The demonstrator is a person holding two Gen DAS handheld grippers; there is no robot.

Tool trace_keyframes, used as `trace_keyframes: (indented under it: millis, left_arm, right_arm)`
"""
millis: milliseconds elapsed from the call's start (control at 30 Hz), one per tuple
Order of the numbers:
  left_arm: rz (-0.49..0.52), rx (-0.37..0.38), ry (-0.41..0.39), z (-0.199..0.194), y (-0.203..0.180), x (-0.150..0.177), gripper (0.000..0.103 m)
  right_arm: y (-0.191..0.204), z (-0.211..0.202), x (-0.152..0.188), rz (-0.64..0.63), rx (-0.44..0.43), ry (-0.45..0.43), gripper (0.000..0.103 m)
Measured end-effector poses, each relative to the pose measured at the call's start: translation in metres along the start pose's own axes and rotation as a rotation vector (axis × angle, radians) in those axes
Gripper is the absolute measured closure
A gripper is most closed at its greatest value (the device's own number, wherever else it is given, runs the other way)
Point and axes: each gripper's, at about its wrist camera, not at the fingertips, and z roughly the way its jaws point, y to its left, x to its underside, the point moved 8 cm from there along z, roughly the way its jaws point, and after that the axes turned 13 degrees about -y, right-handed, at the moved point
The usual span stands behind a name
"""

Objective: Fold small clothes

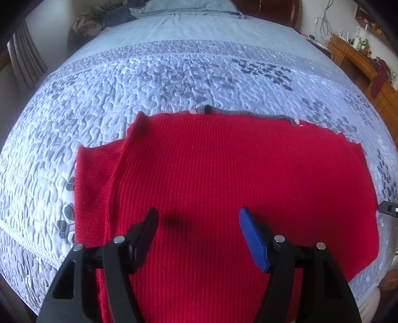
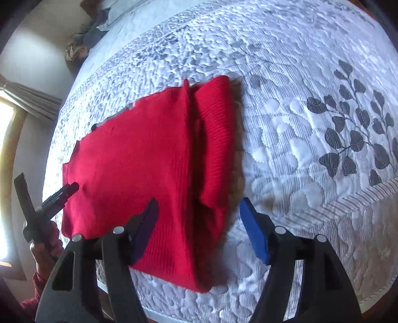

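Left wrist view. Nearest the lens, the left gripper (image 1: 199, 218) points steeply down with its fingers (image 1: 251, 236) spread and nothing between them; the pads touch no cloth, so the grasp is released. Directly beneath and beyond the fingertips lies the red knit sweater (image 1: 211, 169), flat on the quilted bedspread (image 1: 174, 74), its ribs running away from the fingers. Left of the left finger a folded-in flap, probably a sleeve, lies over the body of the garment. At the far edge, beyond the fingertips, a grey trim (image 1: 248, 114) peeks out from under the red, likely an inner layer or neckband. Farther off are the pillow (image 1: 189, 7) and, far to the right, a wooden dresser (image 1: 358, 57).

Right wrist view. The right gripper (image 2: 199, 208) likewise stands apart and empty, straddling the sweater's (image 2: 129, 154) right margin: the dark finger hangs over the red knit, the blue finger (image 2: 253, 233) over bare bedspread (image 2: 298, 74). Just beyond the fingertips a long panel (image 2: 214, 139) is folded inward along a straight crease, lying loose on top, consistent with a side fold laid down and let go. Far left of the fingers, the other gripper (image 2: 64, 191) and the person's hand (image 2: 44, 241) sit at the opposite margin.

Judgement: one lengthwise fold per side appears laid; both tools are free, presumably to reposition for a crosswise fold.
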Motion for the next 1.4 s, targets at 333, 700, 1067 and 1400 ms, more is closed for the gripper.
trace_keyframes:
  millis: [333,700,1067,1400]
  left_arm:
    - [-0.001,0.036,0.028,0.016,0.005,0.009,0.030]
    - [0.010,0.075,0.050,0.024,0.007,0.010,0.027]
    - [0.023,0.097,0.074,0.015,0.007,0.005,0.025]
    - [-0.069,0.134,0.000,-0.040,0.063,0.009,0.025]
  right_arm:
    - [-0.002,0.027,-0.003,0.017,-0.010,0.029,0.041]
    - [-0.002,0.030,-0.009,0.086,-0.040,0.041,0.088]
    - [0.025,0.015,-0.019,0.020,0.180,0.039,0.089]
    - [0.192,-0.026,-0.035,-0.235,0.054,-0.070,0.092]
